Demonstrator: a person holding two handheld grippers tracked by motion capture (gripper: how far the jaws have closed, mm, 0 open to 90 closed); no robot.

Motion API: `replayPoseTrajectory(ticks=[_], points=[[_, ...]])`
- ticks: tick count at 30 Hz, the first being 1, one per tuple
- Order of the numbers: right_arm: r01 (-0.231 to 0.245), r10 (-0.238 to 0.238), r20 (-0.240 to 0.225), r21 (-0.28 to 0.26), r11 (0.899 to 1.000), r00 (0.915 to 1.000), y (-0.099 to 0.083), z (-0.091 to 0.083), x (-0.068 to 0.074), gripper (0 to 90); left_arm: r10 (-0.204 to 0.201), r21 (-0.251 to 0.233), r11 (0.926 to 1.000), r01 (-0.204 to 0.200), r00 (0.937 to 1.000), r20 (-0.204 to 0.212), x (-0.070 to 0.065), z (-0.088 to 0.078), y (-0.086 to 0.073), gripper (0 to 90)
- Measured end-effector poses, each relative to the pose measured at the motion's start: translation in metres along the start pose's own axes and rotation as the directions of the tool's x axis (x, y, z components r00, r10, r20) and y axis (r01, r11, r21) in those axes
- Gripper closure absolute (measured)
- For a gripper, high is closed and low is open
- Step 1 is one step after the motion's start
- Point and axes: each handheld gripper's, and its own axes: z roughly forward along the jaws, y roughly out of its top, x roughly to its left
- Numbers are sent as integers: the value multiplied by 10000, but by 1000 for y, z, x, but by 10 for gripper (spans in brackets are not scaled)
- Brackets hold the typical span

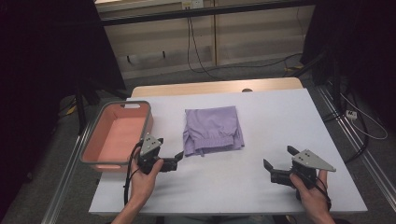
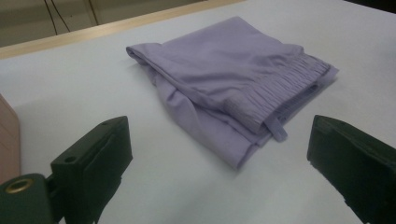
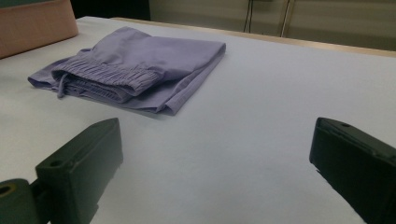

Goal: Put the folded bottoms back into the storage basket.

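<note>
A folded lilac garment (image 1: 213,129) with an elastic waistband lies in the middle of the white table (image 1: 261,121). My left gripper (image 1: 169,148) stands open just left of the garment's near left corner, jaws wide, nothing between them. The left gripper view looks at the garment (image 2: 233,84) close ahead, its waistband and drawstring toward me. My right gripper (image 1: 278,157) is open near the table's front right, well clear of the cloth. In the right gripper view the garment (image 3: 135,70) lies farther off to the upper left.
A pink bin with a grey rim (image 1: 95,135) sits on the table's left side, next to my left hand; its wall (image 3: 32,25) shows at the upper left of the right gripper view. Cables run across the floor beyond the table.
</note>
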Motion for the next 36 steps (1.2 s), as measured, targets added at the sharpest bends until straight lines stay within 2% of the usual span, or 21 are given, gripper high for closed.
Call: replayPoseTrajectory(ticks=[5, 11, 18, 21, 23, 26, 28, 30, 32, 36], points=[[-14, 14, 16, -50, 10000, 10000, -1, -3, -1, 23, 87, 8, 10000, -87, 10000, 5, 4, 10, 10, 68], [-37, 37, 4, -39, 10000, 10000, 0, -2, -1, 23, -233, 126, 9996, 233, 9997, 58, 11, 23, 19, 71], [64, -65, -133, -49, 10000, 9999, 0, -1, 1, 23, -401, 86, 9992, 402, 9992, -43, 17, 31, 31, 73], [63, -63, -124, -37, 10000, 9999, 0, -1, 1, 23, -474, 229, 9986, 474, 9989, -16, 20, 37, 36, 73], [48, -49, -111, -31, 10000, 9999, -1, -2, 1, 23, -461, 492, 9977, 462, 9989, -36, 21, 41, 39, 74], [34, -34, -116, -33, 10000, 9999, -1, -2, 0, 23, -482, 572, 9972, 484, 9988, -54, 22, 45, 42, 100], [20, -21, -111, -33, 10000, 9999, -1, -2, 0, 23, -540, 586, 9968, 535, 9985, 83, 25, 48, 45, 103], [18, -18, -108, -14, 10000, 9999, 0, -2, 0, 23, -778, 681, 9947, 769, 9969, 107, 29, 54, 50, 103], [46, -46, -130, -19, 10000, 9999, 0, -1, 0, 23, -723, 984, 9926, 712, 9974, 77, 30, 59, 52, 105], [51, -51, -152, -3, 10000, 9999, 0, 0, 1, 23, -969, 1075, 9896, 953, 9953, 93, 31, 67, 57, 110]])
